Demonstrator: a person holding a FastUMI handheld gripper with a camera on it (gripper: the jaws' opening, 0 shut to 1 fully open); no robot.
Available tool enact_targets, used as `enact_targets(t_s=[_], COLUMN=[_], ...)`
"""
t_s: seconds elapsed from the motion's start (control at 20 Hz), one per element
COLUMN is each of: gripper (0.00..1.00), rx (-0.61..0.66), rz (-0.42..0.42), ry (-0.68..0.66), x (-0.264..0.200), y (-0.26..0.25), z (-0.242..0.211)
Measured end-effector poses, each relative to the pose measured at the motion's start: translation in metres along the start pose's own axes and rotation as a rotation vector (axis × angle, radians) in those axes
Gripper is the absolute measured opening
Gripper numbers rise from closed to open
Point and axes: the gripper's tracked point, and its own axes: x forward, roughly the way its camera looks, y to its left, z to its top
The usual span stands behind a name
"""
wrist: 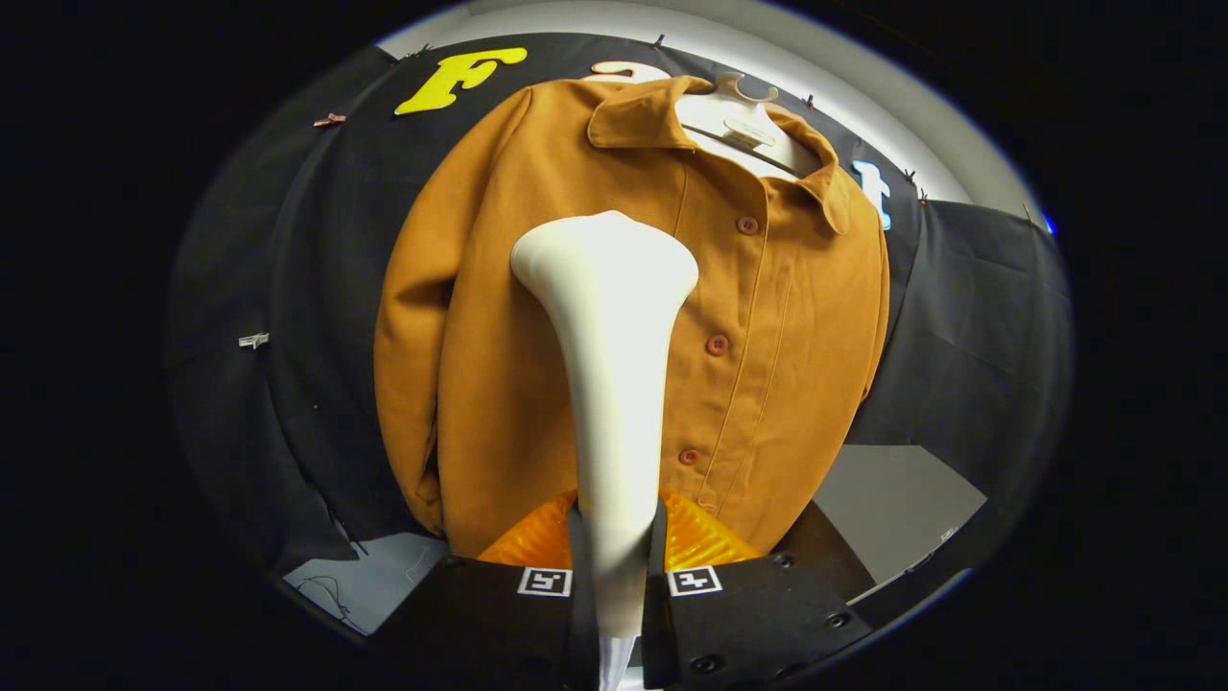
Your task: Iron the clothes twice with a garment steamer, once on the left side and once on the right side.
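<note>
An orange-brown button-up shirt (pixel 787 326) hangs on a white hanger (pixel 743 120) against the black cloth wall, straight ahead of the fingers. A white garment steamer (pixel 609 384) rises from between my fingers, its wide head up against the shirt's left front panel at chest height, beside the button placket. My gripper (pixel 617 576) is shut on the steamer's neck, both black fingers pressing its sides. An orange translucent part (pixel 700 542) of the steamer shows just beyond the fingers. Whether the steamer head touches the fabric I cannot tell.
Black cloth wall (pixel 959 336) surrounds the shirt on both sides. A grey floor or table surface (pixel 892 504) lies below the shirt's right hem, and another grey patch (pixel 384 576) lies below its left sleeve.
</note>
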Motion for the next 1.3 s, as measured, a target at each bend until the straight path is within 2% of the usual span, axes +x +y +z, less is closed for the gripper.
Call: enact_targets(t_s=[0.75,1.3], gripper=[0.21,0.22], rx=[-0.055,-0.062], rz=[0.052,0.083], ry=[0.18,0.306], x=[0.002,0.003], y=[0.007,0.013], z=[-0.121,-0.191])
